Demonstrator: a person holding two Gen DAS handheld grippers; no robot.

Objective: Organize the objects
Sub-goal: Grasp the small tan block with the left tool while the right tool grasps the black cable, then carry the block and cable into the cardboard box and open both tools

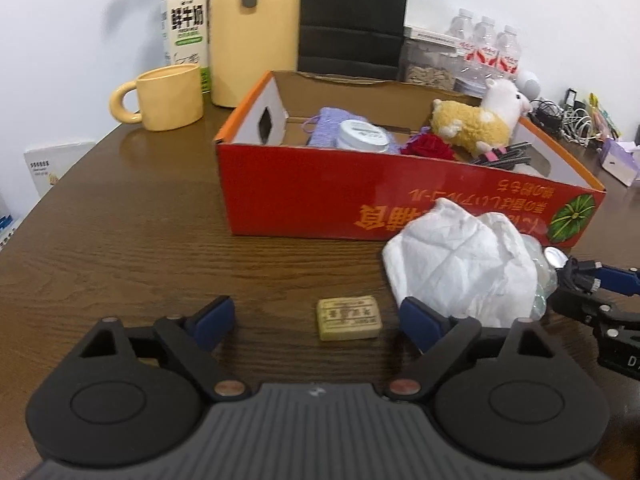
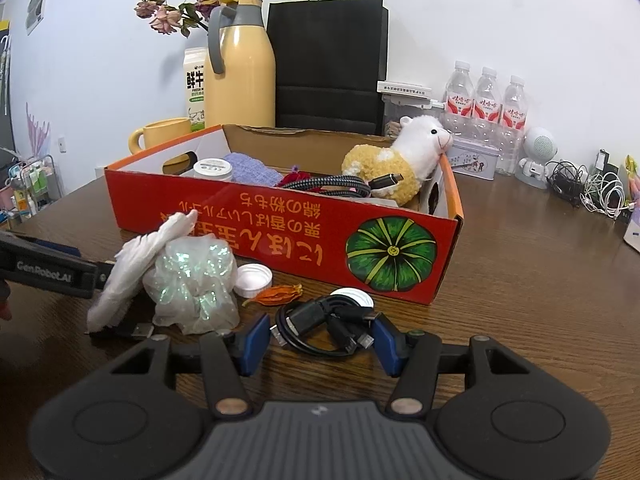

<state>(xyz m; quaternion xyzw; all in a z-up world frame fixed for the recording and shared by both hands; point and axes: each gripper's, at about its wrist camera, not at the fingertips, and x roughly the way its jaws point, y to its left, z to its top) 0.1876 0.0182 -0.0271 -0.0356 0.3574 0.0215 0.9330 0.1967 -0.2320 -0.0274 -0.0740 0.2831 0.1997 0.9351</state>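
A red cardboard box [image 1: 304, 192] stands on the brown table and also shows in the right wrist view [image 2: 280, 236]. It holds a plush alpaca [image 2: 392, 168], a white jar [image 2: 213, 169], a purple knit cloth [image 2: 250, 172], a braided cable [image 2: 332, 186] and a red rose [image 1: 428, 148]. My left gripper [image 1: 316, 320] is open, with a small tan block [image 1: 349, 317] between its fingers. My right gripper [image 2: 320, 336] is open around a coiled black cable [image 2: 320, 320] on the table. A crumpled white tissue [image 1: 460, 256] and a clear plastic wad [image 2: 196, 284] lie beside them.
A yellow mug [image 1: 168, 96], a milk carton [image 1: 186, 28] and a yellow thermos [image 1: 256, 32] stand behind the box. A black bag [image 2: 328, 68], water bottles [image 2: 486, 100], a tin [image 2: 472, 160] and tangled chargers [image 2: 588, 188] sit at the back. A white cap [image 2: 253, 279] and dried petal [image 2: 276, 294] lie near the cable.
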